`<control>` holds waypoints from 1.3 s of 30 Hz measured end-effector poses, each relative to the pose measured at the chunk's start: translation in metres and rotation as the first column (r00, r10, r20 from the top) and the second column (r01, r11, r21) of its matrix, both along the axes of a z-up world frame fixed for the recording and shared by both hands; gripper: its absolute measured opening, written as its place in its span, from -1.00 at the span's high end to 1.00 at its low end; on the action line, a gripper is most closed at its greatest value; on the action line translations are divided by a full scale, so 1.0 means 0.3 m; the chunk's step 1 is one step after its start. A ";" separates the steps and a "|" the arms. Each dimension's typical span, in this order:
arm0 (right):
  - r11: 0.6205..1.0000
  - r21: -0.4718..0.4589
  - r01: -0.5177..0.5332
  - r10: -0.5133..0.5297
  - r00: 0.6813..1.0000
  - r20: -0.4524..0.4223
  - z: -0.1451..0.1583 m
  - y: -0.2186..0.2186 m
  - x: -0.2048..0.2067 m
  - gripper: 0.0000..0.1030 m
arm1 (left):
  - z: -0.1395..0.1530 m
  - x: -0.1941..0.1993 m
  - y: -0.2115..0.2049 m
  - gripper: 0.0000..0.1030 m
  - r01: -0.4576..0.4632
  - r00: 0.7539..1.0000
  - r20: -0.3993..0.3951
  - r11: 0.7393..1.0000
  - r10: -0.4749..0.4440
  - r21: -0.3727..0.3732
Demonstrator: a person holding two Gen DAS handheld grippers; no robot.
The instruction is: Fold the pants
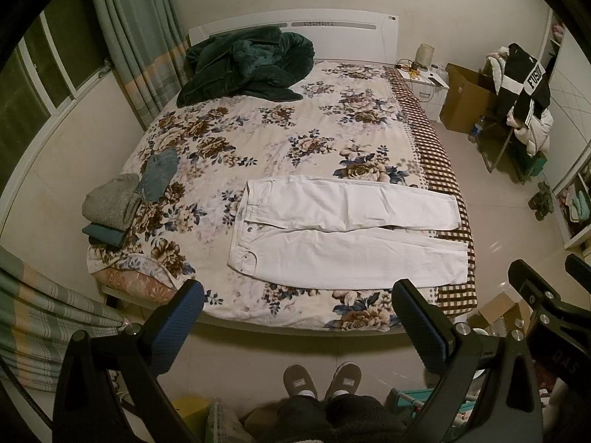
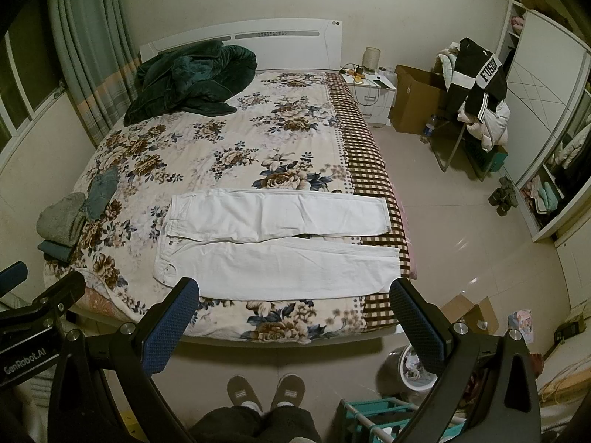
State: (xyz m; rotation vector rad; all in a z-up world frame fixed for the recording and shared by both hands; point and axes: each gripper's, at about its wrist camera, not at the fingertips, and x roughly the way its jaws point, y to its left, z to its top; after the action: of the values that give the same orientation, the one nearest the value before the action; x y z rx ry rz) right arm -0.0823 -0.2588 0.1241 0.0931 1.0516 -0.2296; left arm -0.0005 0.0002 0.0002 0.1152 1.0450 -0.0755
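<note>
Pants (image 1: pixel 343 236) flat nr bed edge (unfolded)

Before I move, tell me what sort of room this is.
A bedroom, most likely: a bed with a white headboard, a nightstand beside it, and a wardrobe along the wall.

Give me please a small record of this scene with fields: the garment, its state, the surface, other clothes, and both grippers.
garment: white pants
state: spread flat, unfolded, waist to the left, legs side by side
surface: bed with floral cover
other clothes: folded stack at the bed's left edge; dark green blanket near the headboard
left gripper: jaws open, holding nothing, above the bed's near edge
right gripper: jaws open, holding nothing
</note>
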 end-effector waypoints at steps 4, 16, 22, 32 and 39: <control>1.000 0.000 0.000 0.000 1.000 0.000 0.000 -0.002 0.000 -1.00 | 0.000 0.000 0.000 -1.00 0.000 1.000 0.000 1.000 0.000 -0.001; 1.000 0.002 -0.001 0.001 1.000 -0.002 -0.003 -0.016 0.004 -1.00 | 0.000 -0.001 0.001 -1.00 -0.001 1.000 0.001 1.000 0.001 -0.002; 1.000 0.004 0.001 -0.001 1.000 -0.002 -0.006 -0.025 0.006 -1.00 | -0.001 0.000 0.000 -1.00 -0.001 1.000 -0.001 1.000 0.001 -0.004; 0.998 -0.008 0.059 -0.059 0.998 0.006 -0.130 -0.117 0.069 -1.00 | -0.013 0.133 -0.043 -1.00 -0.080 0.995 0.052 0.997 0.080 0.002; 0.995 0.015 0.099 -0.099 0.995 0.000 -0.300 -0.314 0.265 -1.00 | -0.176 0.331 -0.152 -1.00 -0.139 0.988 0.070 0.989 0.135 0.057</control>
State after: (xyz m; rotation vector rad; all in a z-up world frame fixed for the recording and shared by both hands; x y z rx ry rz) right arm -0.0027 -0.3528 0.0340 0.1590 1.0490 -0.3112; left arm 0.0988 -0.0454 -0.0527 0.1006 0.9873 0.0852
